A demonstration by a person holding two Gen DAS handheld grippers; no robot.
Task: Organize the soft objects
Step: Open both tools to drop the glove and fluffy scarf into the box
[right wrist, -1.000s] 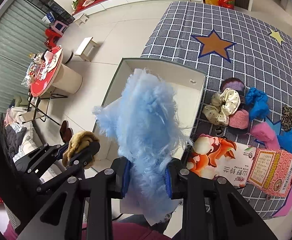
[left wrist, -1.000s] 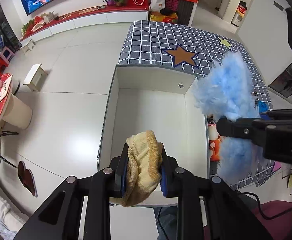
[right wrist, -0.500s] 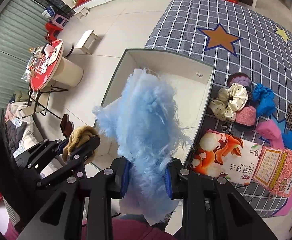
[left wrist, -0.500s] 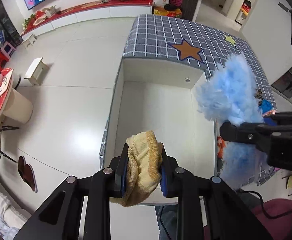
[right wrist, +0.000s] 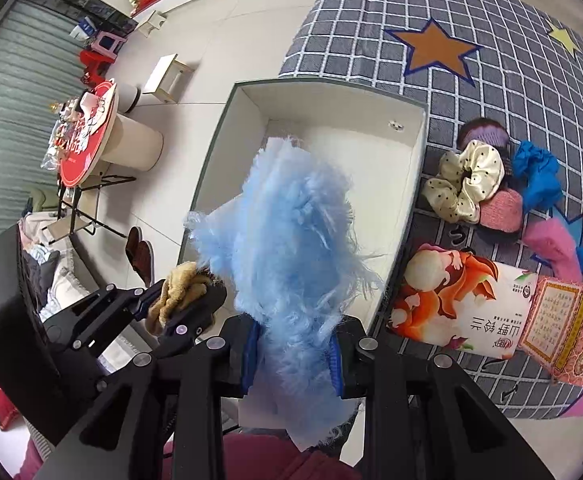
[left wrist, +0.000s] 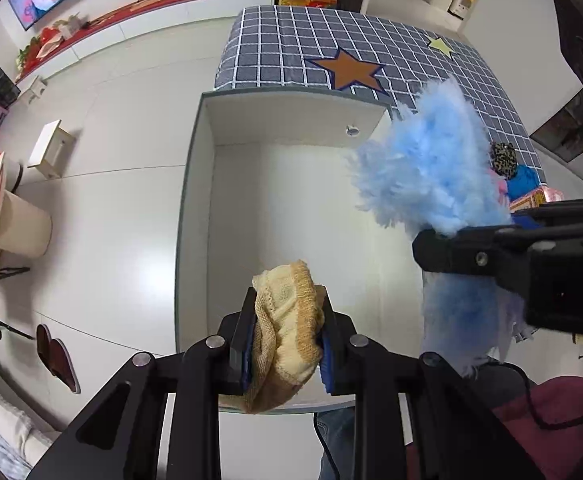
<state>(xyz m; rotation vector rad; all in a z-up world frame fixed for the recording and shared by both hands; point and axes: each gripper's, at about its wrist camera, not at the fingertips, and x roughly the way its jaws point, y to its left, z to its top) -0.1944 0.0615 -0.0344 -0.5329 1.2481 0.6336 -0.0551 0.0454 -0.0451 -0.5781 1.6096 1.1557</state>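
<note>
Over an empty white box (left wrist: 291,208) on the checked tabletop (right wrist: 491,60), the left gripper (left wrist: 287,344) clamps a yellow knit (left wrist: 287,320) and the right gripper (right wrist: 293,354) a blue fluffy cloth (right wrist: 291,248), both seemingly awaiting lowering and release inside.

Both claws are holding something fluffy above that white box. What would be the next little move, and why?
Probably lower the left gripper further into the white box and open its jaws. They are shut on the yellow knitted piece, which hangs above the box's bare floor. The right gripper holds the blue fluffy piece beside it, so one at a time seems safer.
</note>
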